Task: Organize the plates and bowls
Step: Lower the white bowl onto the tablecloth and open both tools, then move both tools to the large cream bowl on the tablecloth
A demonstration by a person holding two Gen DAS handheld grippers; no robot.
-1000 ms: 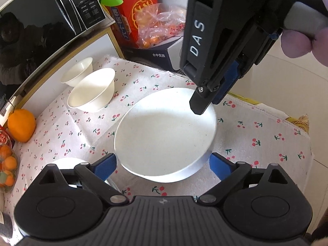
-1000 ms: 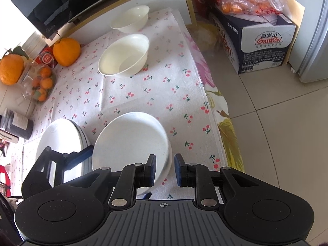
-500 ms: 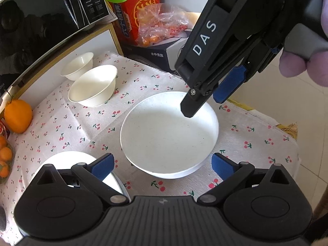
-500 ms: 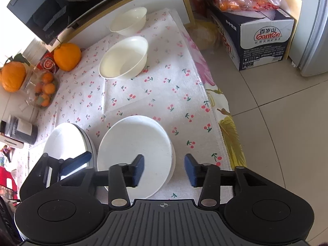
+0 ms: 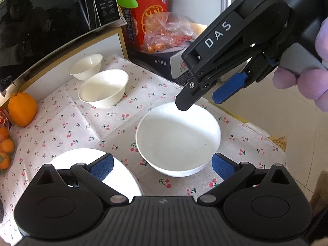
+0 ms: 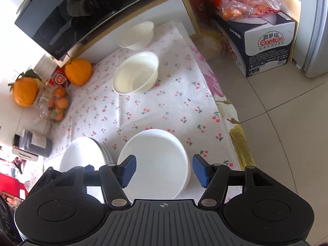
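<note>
A white deep plate (image 5: 178,137) (image 6: 155,160) rests on the cherry-print cloth (image 5: 67,123) near the table's right edge. My right gripper (image 6: 164,170) (image 5: 205,100) hovers over the plate's near rim, jaws opening, and its pads touch nothing. My left gripper (image 5: 162,167) stands wide open on the near side of the same plate, clear of it. A stack of white plates (image 5: 86,160) (image 6: 82,155) sits just left of the deep plate. Two cream bowls, a larger one (image 5: 103,91) (image 6: 136,72) and a smaller one (image 5: 86,66) (image 6: 137,34), stand at the back.
A black microwave (image 5: 51,20) on a shelf borders the cloth at the back left. Oranges (image 6: 79,71) and a bag of small fruit (image 6: 55,104) lie to the left. A cardboard box (image 6: 266,47) stands on the tiled floor beyond the table's right edge.
My right gripper has opened and let go of the deep plate's rim, and the plate now lies flat on the cloth. My left gripper has drawn back and up from the plate.
</note>
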